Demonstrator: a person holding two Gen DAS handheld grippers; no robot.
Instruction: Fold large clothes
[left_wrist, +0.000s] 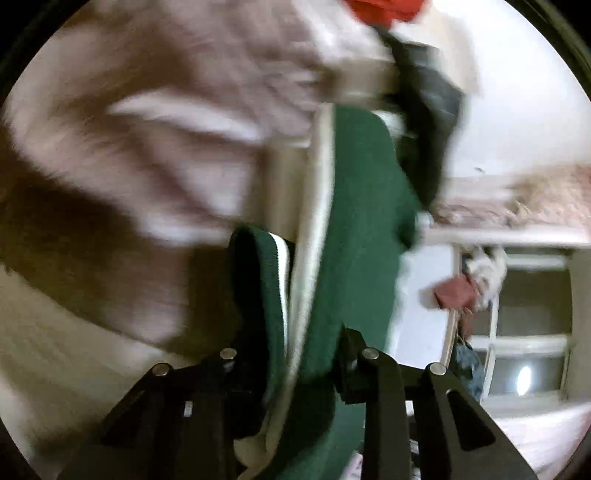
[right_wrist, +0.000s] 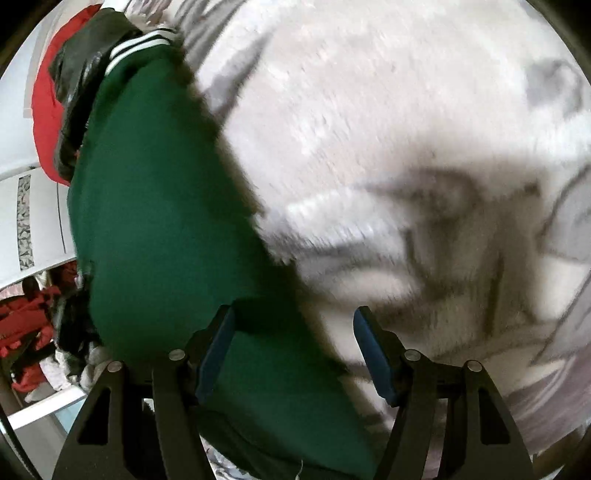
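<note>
The left gripper (left_wrist: 295, 354) pinches the green jacket (left_wrist: 354, 206). The right gripper (right_wrist: 295, 350) gapes over its hem, toward seven o'clock. Next, I judge, it should clamp there.

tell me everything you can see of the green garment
The green garment is dark green, knit-looking, with a white-striped ribbed band at its far end and a cream edge or lining showing in the left view. It lies bunched on the pale fuzzy blanket. The left gripper is shut on a fold; the right gripper is open, one finger over it.
</note>
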